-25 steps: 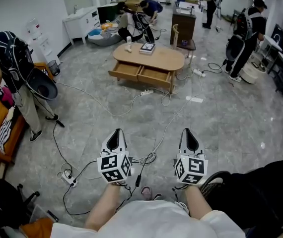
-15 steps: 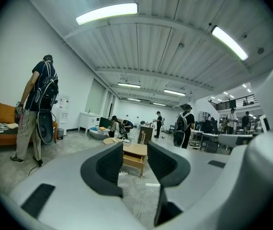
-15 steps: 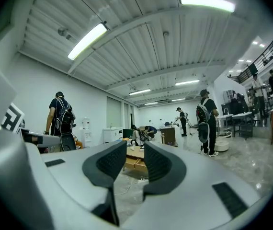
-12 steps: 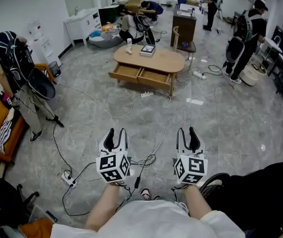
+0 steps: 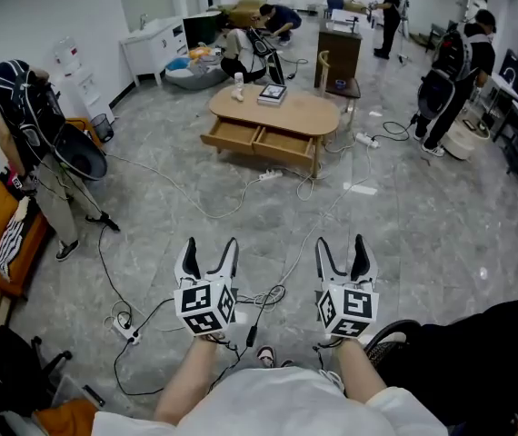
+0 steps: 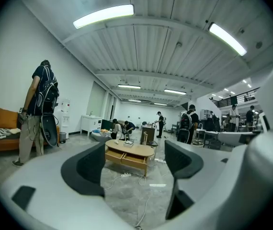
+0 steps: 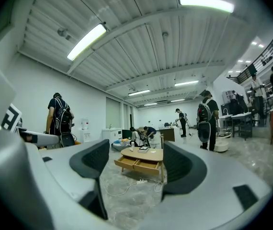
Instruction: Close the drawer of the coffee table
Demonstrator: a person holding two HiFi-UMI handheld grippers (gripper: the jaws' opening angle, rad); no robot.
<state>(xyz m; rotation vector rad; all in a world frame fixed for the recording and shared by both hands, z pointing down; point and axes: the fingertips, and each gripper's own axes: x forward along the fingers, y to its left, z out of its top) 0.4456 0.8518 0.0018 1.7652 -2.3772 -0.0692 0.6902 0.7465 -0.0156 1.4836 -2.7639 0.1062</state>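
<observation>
A large room with a grey stone floor, seen from above the person's own arms. The coffee table (image 5: 277, 112) stands well apart from both tools, straight ahead across open floor, roughly midway between the lines of the two grippers, so neither hand is clearly the nearer one. It is a low, light wooden table with rounded ends, and its long axis runs across the view from left to right, slanting a little. Two drawers sit side by side in the long side facing the person: the left drawer (image 5: 230, 134) and the right drawer (image 5: 284, 143) both appear pulled out toward the person, so a closing push would go directly away from the person, judging by this layout. A white bottle (image 5: 237, 84) and a flat book-like object (image 5: 272, 93) rest on the tabletop. A power strip (image 5: 271, 173) and loose cables (image 5: 195, 198) lie on the floor between the person and the table. The left gripper (image 5: 209, 248) and the right gripper (image 5: 341, 246) are held level, side by side, pointing at the table; the jaws of each are spreading apart, with nothing between them but the distant room. The approach has not yet begun.
</observation>
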